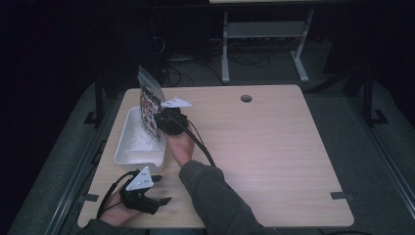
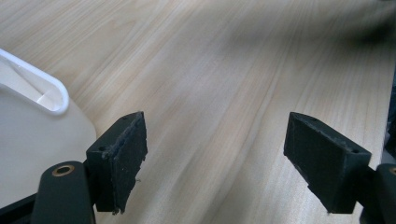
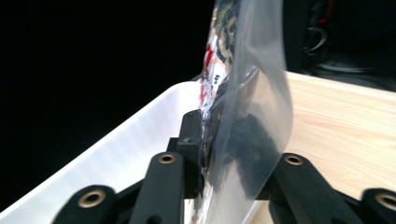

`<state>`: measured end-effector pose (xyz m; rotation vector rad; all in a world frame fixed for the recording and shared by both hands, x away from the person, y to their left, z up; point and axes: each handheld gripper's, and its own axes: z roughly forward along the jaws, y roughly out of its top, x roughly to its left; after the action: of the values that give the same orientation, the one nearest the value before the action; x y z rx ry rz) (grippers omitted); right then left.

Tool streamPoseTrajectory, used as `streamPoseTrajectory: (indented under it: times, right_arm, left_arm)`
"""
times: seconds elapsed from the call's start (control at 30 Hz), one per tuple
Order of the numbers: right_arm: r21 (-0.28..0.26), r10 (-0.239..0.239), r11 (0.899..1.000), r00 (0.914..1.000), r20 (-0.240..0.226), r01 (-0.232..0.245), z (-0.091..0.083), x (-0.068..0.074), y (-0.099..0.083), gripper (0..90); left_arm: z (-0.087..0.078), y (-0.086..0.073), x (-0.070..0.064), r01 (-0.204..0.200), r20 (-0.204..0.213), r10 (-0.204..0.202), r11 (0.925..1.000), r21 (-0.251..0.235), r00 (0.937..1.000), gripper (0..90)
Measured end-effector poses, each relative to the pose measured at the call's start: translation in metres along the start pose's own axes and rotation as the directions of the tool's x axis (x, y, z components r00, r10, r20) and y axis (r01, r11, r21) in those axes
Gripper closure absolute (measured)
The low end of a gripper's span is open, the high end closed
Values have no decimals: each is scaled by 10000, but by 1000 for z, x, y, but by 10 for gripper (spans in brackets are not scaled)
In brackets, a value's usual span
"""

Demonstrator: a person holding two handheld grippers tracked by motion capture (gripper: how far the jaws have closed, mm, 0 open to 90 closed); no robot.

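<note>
Clamped on a flat, clear plastic pouch with a red, white and dark printed face, the right gripper holds it upright on edge, the pouch rising above the black jaws and leaning slightly toward the far left. In the right gripper view the two jaws press together on the lower part of the pouch, the glossy film bulging over the right-hand jaw and the printed side turned to the left. The pouch stands over the right-hand wall of a white rectangular plastic bin, which sits at the left part of the light wood-grain table; whether its bottom edge touches the bin I cannot tell. The right hand reaches forward from a grey sleeve that crosses the table's near middle, and the gripper's black cable trails back along the wrist.

Nearer the person, the left gripper hovers low by the table's near-left corner, just in front of the bin's near wall, its grey three-cornered plate facing up and its jaws pointing right. Its jaws stand wide apart with nothing between them: the left gripper view shows bare table between the two dark pads, and the bin's rounded white corner at the left edge. The left hand grips it from below, at the table's near edge.
</note>
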<state>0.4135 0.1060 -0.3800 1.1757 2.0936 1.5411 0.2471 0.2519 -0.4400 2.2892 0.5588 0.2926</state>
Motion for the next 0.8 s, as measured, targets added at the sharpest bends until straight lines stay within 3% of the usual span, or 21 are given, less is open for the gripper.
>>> streamPoseTrajectory:
  times: [0.03,0.13,0.3,0.37,0.67,0.8]
  right_arm:
    - [65,101,9999,9995,-315,-99,0,-3,0,665]
    - [361,296,9990,9975,-641,-274,0,-9,0,574]
    - [327,378,9989,9943,-994,-347,-4,-13,-1,470]
    - [372,623,9976,9886,-1372,-577,-7,-15,-1,429]
    - [494,569,9976,9811,-1848,-486,-29,-27,3,379]
    - [673,675,9964,9673,-2444,-525,-40,-33,2,365]
  left_arm:
    - [0,0,0,7,3,-7,10000,0,10000,208]
    - [1,0,0,40,1,-40,10000,-8,10000,208]
    - [0,0,0,26,-1,-26,10000,-6,10000,207]
    - [1,0,0,40,3,-40,10000,-8,10000,206]
    - [1,0,0,5,-16,-5,10000,65,10000,204]
    - [2,0,0,64,-35,-64,10000,56,10000,204]
